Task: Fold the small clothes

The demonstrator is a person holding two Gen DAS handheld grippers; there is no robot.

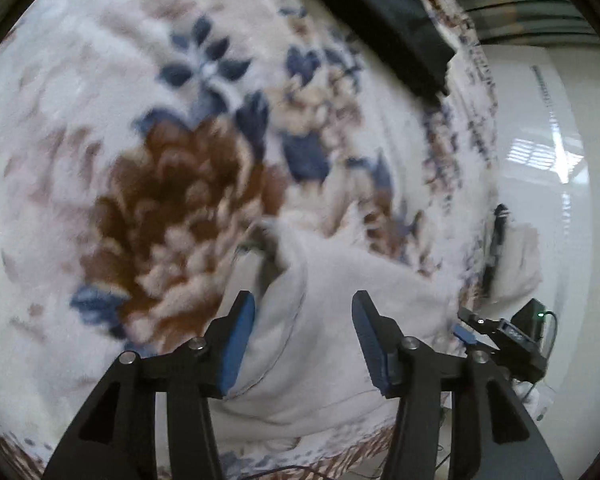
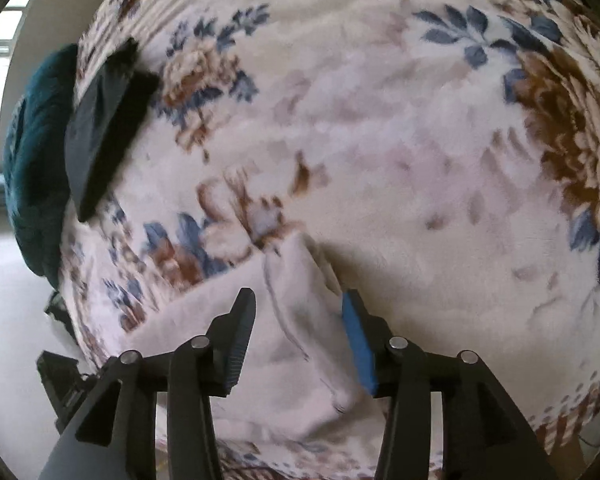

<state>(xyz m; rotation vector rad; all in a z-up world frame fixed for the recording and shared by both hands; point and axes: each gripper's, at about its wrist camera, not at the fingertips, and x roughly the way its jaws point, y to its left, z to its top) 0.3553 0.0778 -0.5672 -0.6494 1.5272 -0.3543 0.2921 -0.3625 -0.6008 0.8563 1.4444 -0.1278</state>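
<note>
One pale, off-white small garment [image 1: 332, 320] was seen lying rumpled on a floral fleece blanket [image 1: 100, 120], near the blanket's lower edge in both views. No brand, label or readable writing could be made out on anything; both pictures were blurred.

In the left wrist view, the left claw [image 1: 303, 344] was held wide, its two blue-padded fingers [image 1: 238, 344] standing apart with the garment's cloth spread between and below them. Whether the pads touched the fabric could not be told. A stitched seam was seen curving across the cloth between the fingers, and the garment's raised, folded corner lay just ahead of the fingertips.

In the right wrist view, the right claw [image 2: 298, 334] was likewise held wide, nothing being pinched. The garment [image 2: 296, 344] lay between and beneath its fingers, with a pointed corner reaching forward onto the blanket [image 2: 400, 140] just ahead of the fingertips. The blue pad of the right-hand finger [image 2: 358, 344] stood just beside the garment's edge.

One dark, flat folded item [image 2: 104, 132] was seen resting on the blanket well apart from the garment, toward the blanket's far side; the same dark item [image 1: 380, 12] appeared at the top of the left view. One teal bundle of cloth [image 2: 36, 160] lay just beside it, at the blanket's edge. The right claw's black body [image 1: 504, 336] was also glimpsed at the right of the left view.
</note>
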